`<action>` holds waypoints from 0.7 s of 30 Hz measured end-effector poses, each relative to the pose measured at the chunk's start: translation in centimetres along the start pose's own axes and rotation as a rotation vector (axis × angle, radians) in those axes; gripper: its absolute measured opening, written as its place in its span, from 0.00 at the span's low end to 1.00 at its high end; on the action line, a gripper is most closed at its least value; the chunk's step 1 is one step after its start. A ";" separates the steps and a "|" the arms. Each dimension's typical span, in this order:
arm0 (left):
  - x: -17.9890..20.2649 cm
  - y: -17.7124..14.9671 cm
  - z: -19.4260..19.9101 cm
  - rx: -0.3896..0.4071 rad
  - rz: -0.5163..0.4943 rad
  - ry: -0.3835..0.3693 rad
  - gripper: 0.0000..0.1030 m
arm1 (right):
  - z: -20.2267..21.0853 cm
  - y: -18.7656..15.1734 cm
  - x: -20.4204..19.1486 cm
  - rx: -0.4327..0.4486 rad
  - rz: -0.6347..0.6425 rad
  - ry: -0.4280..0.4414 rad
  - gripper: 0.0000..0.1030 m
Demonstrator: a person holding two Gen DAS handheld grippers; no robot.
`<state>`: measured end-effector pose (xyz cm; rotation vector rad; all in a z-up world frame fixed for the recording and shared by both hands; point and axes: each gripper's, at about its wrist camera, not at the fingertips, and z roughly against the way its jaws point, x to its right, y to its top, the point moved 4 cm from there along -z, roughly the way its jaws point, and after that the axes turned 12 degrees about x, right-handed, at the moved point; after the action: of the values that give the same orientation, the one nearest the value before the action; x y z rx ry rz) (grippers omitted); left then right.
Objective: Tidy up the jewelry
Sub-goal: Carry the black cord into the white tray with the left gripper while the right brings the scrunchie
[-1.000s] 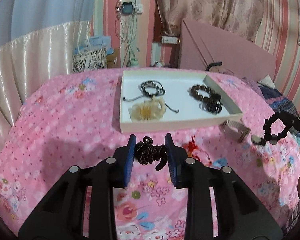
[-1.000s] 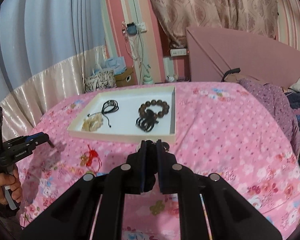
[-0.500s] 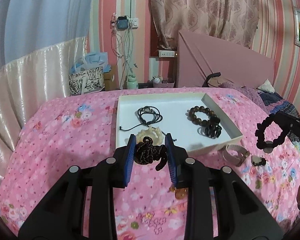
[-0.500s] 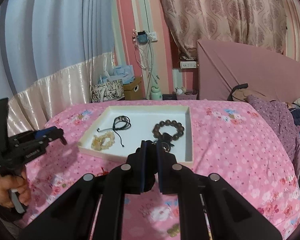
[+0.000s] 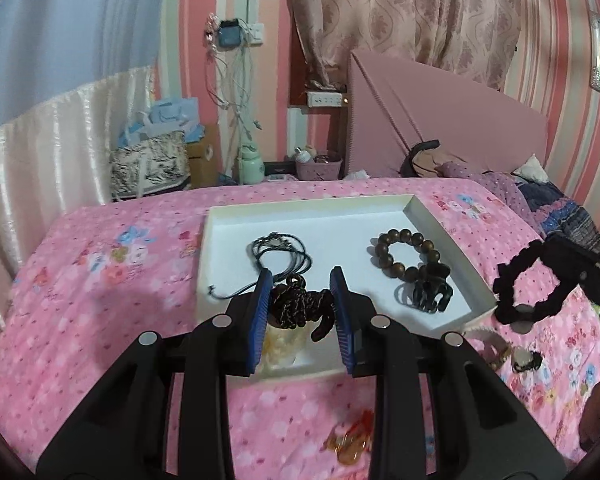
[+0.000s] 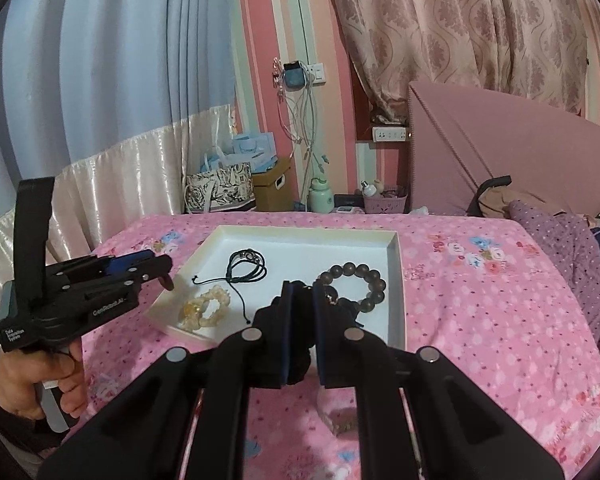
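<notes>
A white tray point(image 5: 228, 220) lies on the pink bedspread, also in the right wrist view point(image 6: 396, 280). It holds a black cord necklace point(image 5: 280, 252), a brown bead bracelet point(image 5: 404, 256), a black hair claw point(image 5: 428, 292) and a pale yellow bracelet point(image 6: 204, 312). My left gripper point(image 5: 302, 308) is shut on a dark braided bracelet point(image 5: 300, 306) above the tray's near edge. My right gripper point(image 6: 302, 332) is shut on a black scrunchie-like bracelet point(image 5: 528, 288), held by the tray's right side.
Loose pieces lie on the bedspread: a red-and-amber charm point(image 5: 348, 444), a pale band point(image 5: 488, 344) and a small dark item point(image 5: 526, 360). A pink headboard point(image 5: 440, 120), bags and a box stand beyond the bed.
Both grippers have moved forward toward the tray with their bracelets. The left one now hangs over the tray's near edge.
</notes>
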<state>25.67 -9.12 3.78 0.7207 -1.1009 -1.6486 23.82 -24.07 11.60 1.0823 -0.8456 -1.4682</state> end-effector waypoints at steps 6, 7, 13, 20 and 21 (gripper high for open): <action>-1.3 0.9 -4.0 -0.020 -0.001 0.036 0.28 | -3.4 0.9 1.4 -0.002 -0.033 0.020 0.09; -1.5 1.1 -4.7 -0.022 -0.012 0.041 0.28 | -4.4 1.3 1.5 -0.003 -0.046 0.023 0.09; -3.0 1.4 -8.4 -0.061 0.007 0.030 0.28 | -8.5 1.8 0.8 -0.026 -0.097 0.077 0.09; -4.6 -0.6 -12.1 -0.125 0.012 0.054 0.28 | -13.8 -0.8 -1.5 -0.128 -0.072 0.096 0.09; -4.9 -0.9 -12.6 -0.141 0.033 0.051 0.28 | -14.4 -1.1 -1.8 -0.141 -0.060 0.088 0.09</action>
<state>37.73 -8.48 -2.47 0.6459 -0.9452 -1.6534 36.99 -21.43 6.06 1.0662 -0.6425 -1.4956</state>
